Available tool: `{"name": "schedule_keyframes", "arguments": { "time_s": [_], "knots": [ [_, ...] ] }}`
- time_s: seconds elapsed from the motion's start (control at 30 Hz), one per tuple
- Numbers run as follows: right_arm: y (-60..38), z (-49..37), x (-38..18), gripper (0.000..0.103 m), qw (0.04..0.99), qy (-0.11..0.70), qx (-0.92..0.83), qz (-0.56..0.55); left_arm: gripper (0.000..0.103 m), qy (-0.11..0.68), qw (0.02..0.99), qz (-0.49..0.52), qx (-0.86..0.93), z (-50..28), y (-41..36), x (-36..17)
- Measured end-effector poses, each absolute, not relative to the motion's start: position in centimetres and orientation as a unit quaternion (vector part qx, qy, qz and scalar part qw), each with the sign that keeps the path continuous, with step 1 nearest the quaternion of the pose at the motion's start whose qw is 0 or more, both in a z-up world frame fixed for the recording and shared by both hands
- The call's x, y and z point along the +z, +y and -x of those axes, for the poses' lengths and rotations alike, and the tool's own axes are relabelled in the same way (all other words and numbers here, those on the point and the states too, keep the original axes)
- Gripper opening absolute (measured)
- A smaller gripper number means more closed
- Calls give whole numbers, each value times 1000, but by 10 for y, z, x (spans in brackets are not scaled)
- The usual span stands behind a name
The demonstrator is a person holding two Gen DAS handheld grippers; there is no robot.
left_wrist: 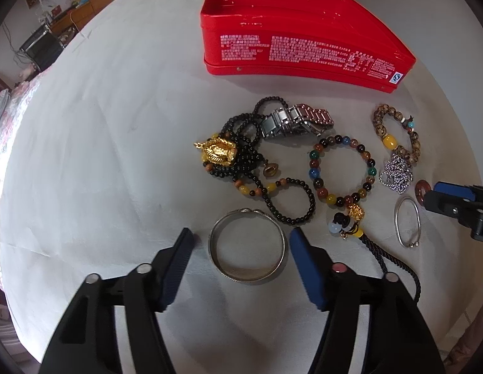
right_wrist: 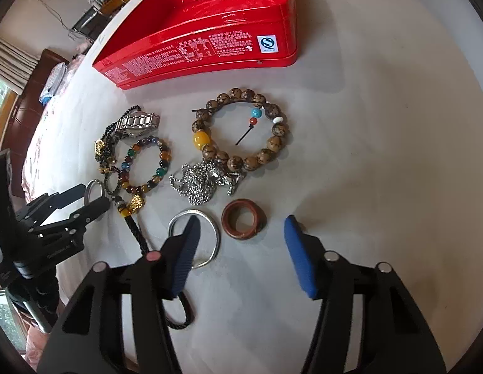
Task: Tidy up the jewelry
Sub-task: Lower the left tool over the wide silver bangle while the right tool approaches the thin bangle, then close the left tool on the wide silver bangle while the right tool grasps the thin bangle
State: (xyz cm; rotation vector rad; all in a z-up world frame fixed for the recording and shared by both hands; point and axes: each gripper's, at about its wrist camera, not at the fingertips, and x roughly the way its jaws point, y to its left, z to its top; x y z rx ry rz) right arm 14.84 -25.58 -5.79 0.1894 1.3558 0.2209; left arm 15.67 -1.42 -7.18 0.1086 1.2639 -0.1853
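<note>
Two claws over jewelry near the red tin
Left claw straddles the wide silver bangle unclenched; right claw stands released around the brown ring, both below the tin on the tabletop.

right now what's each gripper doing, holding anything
Left gripper: jaws open, either side of the wide silver bangle, pads not pressing on it.
Right gripper: jaws open around the brown ring, nothing held.
</note>
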Motion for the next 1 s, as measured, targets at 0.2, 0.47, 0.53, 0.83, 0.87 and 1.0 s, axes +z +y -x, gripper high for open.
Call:
{"name": "schedule_keyframes", "arguments": {
  "time_s": [0.2, 0.47, 0.53, 0.83, 0.87, 1.0],
  "knots": [
    [-251, -142, -51, 52, 771, 620, 113, -96, 50, 587, 801, -53, -100, -156, -10, -65],
    [-233, -126, -47, 53, 755, 638, 128, -86, 50, 587, 801, -49, -110, -151, -17, -59],
    [-229, -129, -51, 53, 754, 641, 117, -78, 50, 587, 800, -46, -112, -149, -14, -58],
    [-211, -137, -64, 65, 752, 649, 100, -55, 50, 585, 801, -35, -122, -140, -7, -61],
    [-207, -137, -64, 61, 755, 647, 95, -41, 50, 585, 801, -35, -122, -139, -6, -60],
    [-193, -133, -63, 45, 770, 634, 78, -3, 50, 583, 803, -34, -121, -136, -4, -61]
  ]
}}
